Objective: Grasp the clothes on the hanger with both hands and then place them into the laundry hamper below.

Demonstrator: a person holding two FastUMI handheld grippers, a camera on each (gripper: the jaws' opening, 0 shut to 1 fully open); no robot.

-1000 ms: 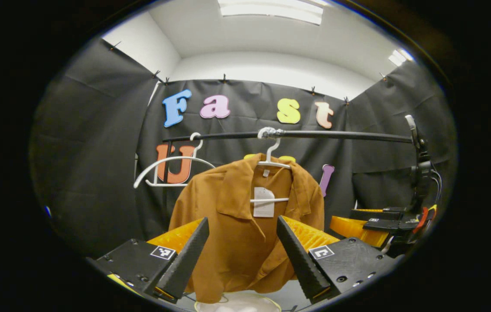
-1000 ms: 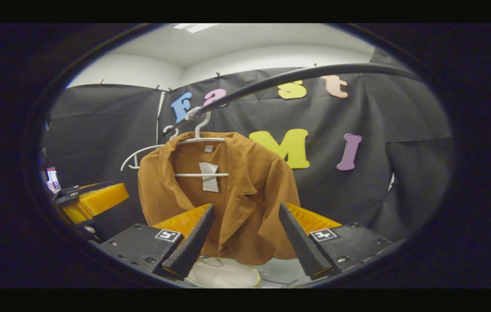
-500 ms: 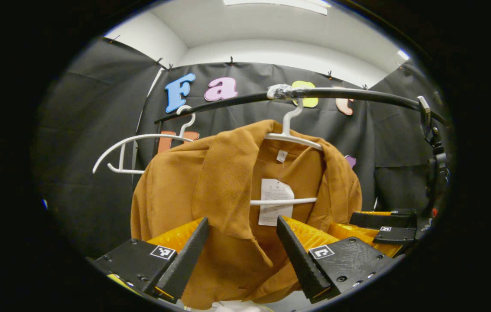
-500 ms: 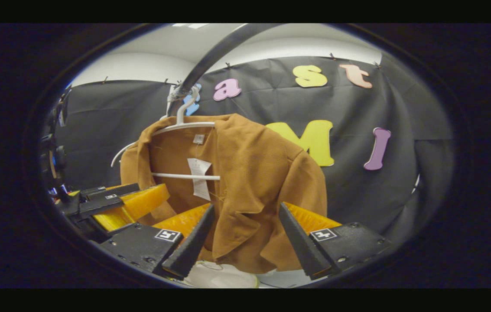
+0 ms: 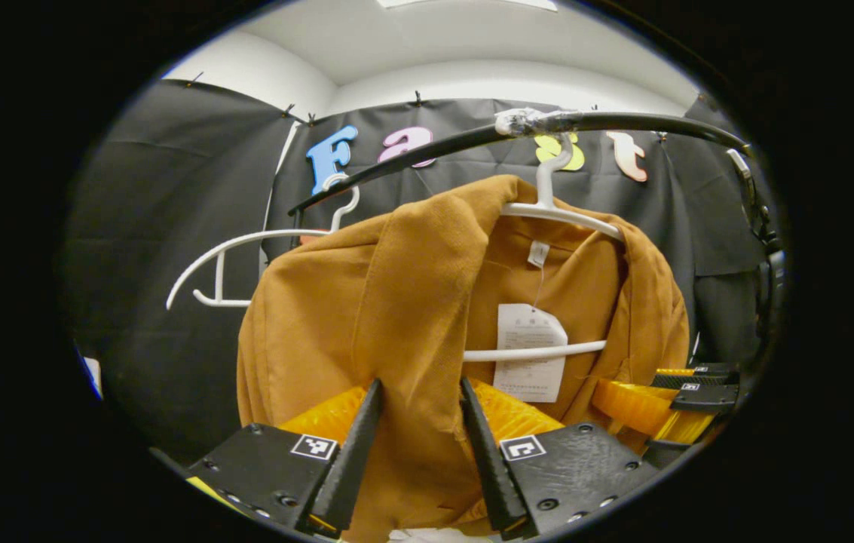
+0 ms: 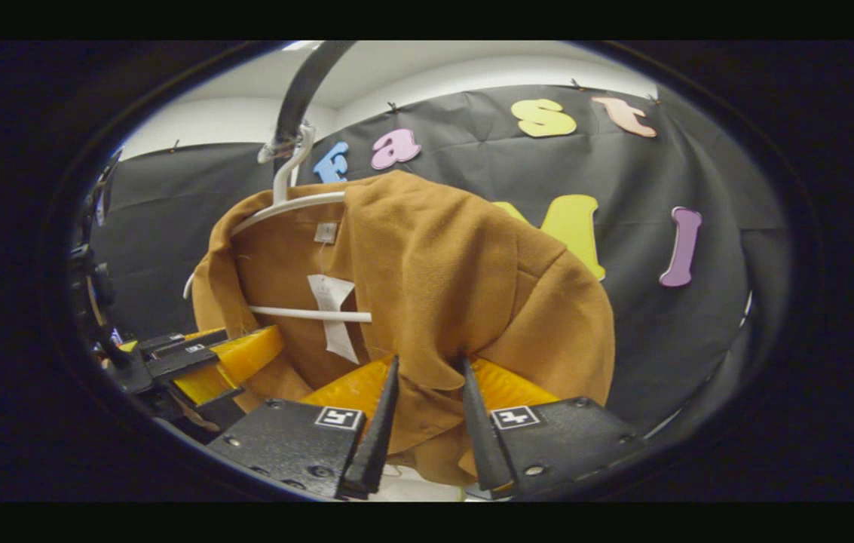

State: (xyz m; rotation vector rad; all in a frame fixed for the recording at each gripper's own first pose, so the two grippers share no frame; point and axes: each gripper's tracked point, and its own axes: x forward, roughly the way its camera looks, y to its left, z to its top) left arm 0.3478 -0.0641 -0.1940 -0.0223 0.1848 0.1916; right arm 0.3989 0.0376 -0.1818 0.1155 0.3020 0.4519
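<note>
A brown collared shirt (image 5: 411,302) hangs on a white hanger (image 5: 555,215) hooked over the black rail (image 5: 622,122), with a paper tag (image 5: 531,351) inside its neck. The left tool (image 5: 415,452) has its fingers narrowed around one front collar flap, cloth between them. The right tool (image 6: 427,430) brackets the other flap likewise. Whether either pair actually presses the cloth, I cannot tell. An empty white hanger (image 5: 246,253) hangs farther along the rail.

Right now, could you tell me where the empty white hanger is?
In the left gripper view, the empty white hanger hangs on the black rail, left of the brown shirt and slightly behind its shoulder, against the black cloth wall.
</note>
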